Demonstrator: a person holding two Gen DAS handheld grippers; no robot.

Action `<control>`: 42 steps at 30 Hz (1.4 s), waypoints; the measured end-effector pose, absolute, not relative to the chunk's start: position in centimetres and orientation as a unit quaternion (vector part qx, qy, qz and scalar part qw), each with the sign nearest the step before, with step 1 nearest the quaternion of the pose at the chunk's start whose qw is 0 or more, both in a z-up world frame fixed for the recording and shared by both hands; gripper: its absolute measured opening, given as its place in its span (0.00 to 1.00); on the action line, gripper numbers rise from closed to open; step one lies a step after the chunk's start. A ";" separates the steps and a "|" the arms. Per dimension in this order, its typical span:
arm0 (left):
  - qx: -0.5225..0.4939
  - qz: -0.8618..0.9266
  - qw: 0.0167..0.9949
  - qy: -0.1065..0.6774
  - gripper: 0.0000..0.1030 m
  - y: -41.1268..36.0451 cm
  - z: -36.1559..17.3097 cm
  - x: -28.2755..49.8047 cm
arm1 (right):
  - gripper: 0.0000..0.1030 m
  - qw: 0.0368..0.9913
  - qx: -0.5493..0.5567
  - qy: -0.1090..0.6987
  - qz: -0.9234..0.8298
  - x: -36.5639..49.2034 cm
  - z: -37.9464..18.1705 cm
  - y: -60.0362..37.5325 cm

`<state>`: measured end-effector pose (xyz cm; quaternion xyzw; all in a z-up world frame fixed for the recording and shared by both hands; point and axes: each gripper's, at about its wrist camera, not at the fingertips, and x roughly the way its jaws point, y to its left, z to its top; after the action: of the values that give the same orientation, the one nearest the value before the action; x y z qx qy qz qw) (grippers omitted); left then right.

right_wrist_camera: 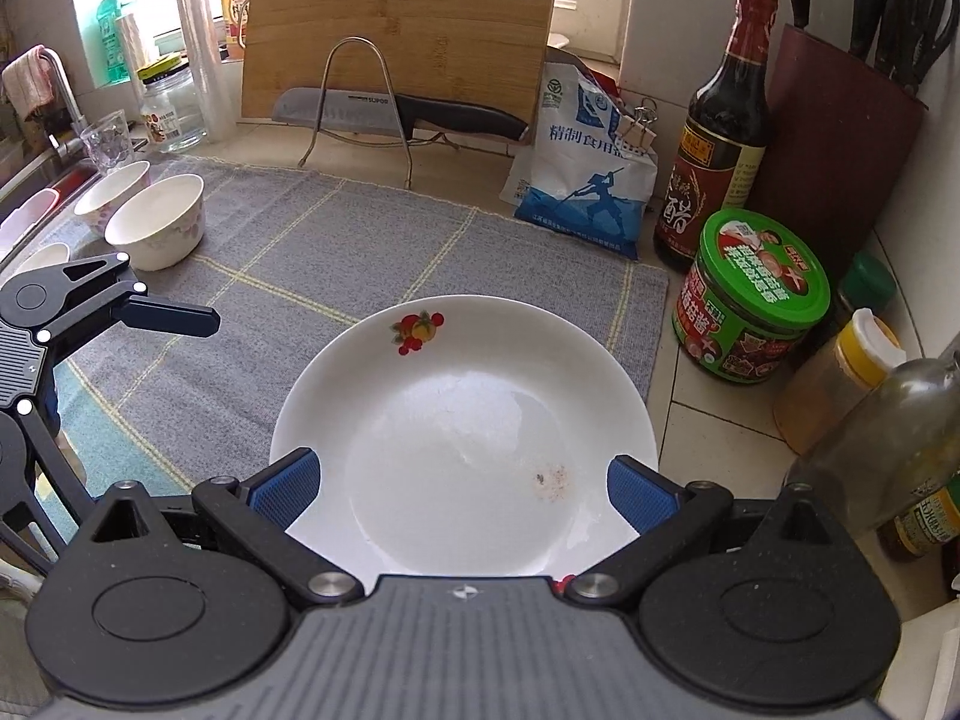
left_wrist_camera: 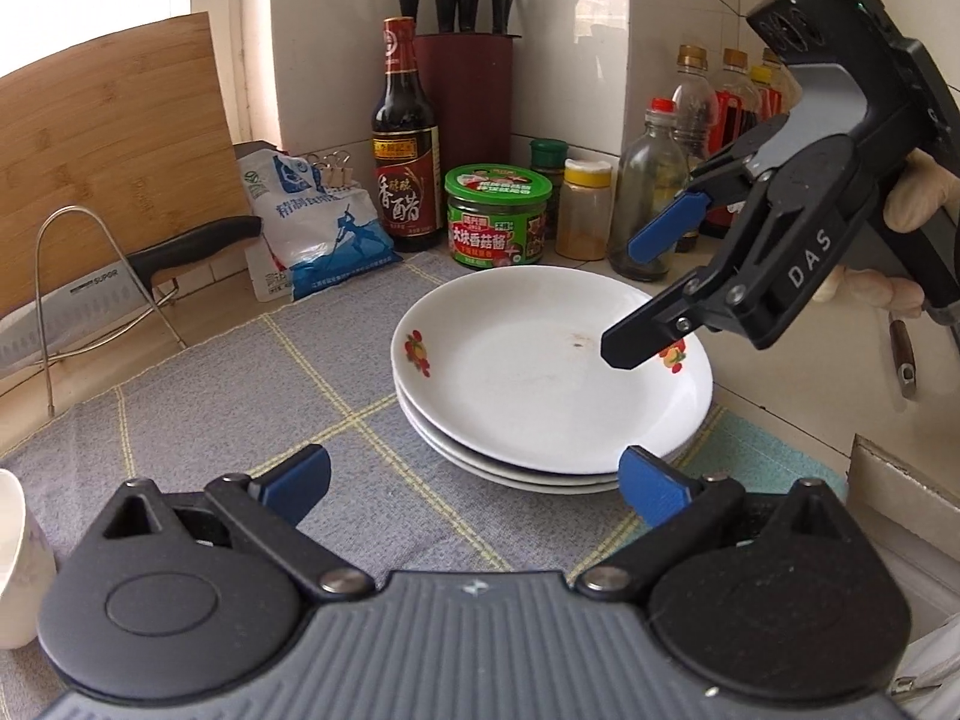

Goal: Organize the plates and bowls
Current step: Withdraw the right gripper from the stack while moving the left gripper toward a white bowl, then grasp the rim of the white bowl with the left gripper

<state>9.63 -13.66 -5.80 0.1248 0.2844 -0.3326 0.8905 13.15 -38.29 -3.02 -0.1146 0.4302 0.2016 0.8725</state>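
A stack of three white plates (left_wrist_camera: pixel 540 384) with fruit prints sits on the grey checked mat (left_wrist_camera: pixel 240 420). The top plate (right_wrist_camera: pixel 462 438) fills the right wrist view. My right gripper (right_wrist_camera: pixel 462 486) is open just above the plate's near rim and holds nothing; it also shows in the left wrist view (left_wrist_camera: pixel 645 300), over the stack's right edge. My left gripper (left_wrist_camera: pixel 474 480) is open and empty, just in front of the stack; it shows at the left edge of the right wrist view (right_wrist_camera: pixel 180 318). White bowls (right_wrist_camera: pixel 157 222) stand at the mat's far left.
Behind the stack stand a green-lidded jar (left_wrist_camera: pixel 498 216), a vinegar bottle (left_wrist_camera: pixel 405 144), a salt bag (left_wrist_camera: pixel 318 222), spice bottles (left_wrist_camera: pixel 585 210) and a knife block (left_wrist_camera: pixel 462 90). A cutting board (right_wrist_camera: pixel 402 30) and a knife on a wire rack (right_wrist_camera: pixel 360 108) stand at the back. A sink (right_wrist_camera: pixel 24 174) lies left.
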 end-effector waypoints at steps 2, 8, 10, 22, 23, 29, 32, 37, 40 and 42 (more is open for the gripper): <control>0.120 -0.314 0.899 0.282 0.99 -13.1 -5.4 9.2 | 1.00 0.873 -0.120 0.423 0.212 13.1 -2.9 -37.8; 0.102 -0.260 0.919 0.279 0.99 -11.3 -3.4 7.8 | 1.00 0.874 -0.157 0.389 0.244 12.7 -2.4 -35.3; 0.093 -0.239 0.926 0.278 0.99 -10.2 -2.6 7.4 | 1.00 0.874 -0.161 0.380 0.257 12.5 -2.2 -34.3; 0.079 -0.199 0.926 0.312 0.99 -0.8 -2.1 5.5 | 1.00 0.871 -0.175 0.348 0.299 9.5 -3.6 -23.4; 0.080 -0.194 0.927 0.312 0.99 0.1 -2.0 5.4 | 1.00 0.870 -0.176 0.348 0.301 9.3 -3.9 -22.4; 0.078 -0.163 0.932 0.314 0.99 5.9 -1.2 5.4 | 1.00 0.860 -0.159 0.361 0.323 8.3 -6.0 -15.8; 0.082 -0.152 0.928 0.329 0.99 8.8 -1.5 5.7 | 1.00 0.854 -0.160 0.362 0.338 8.1 -6.9 -12.7; 0.092 -0.131 0.930 0.332 0.99 12.4 -1.9 5.7 | 1.00 0.842 -0.167 0.357 0.368 7.8 -8.0 -7.9; 0.098 -0.119 0.926 0.343 0.99 14.1 -2.4 6.0 | 1.00 0.836 -0.172 0.355 0.382 7.5 -8.5 -5.8; 0.102 -0.118 0.923 0.352 0.99 15.1 -2.8 6.3 | 1.00 0.832 -0.178 0.351 0.391 7.4 -8.9 -4.4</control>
<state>6.31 15.11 -2.76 0.1020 0.3520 -0.1184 0.9229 7.39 -4.38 -8.87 -0.1777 0.3514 0.3909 0.8320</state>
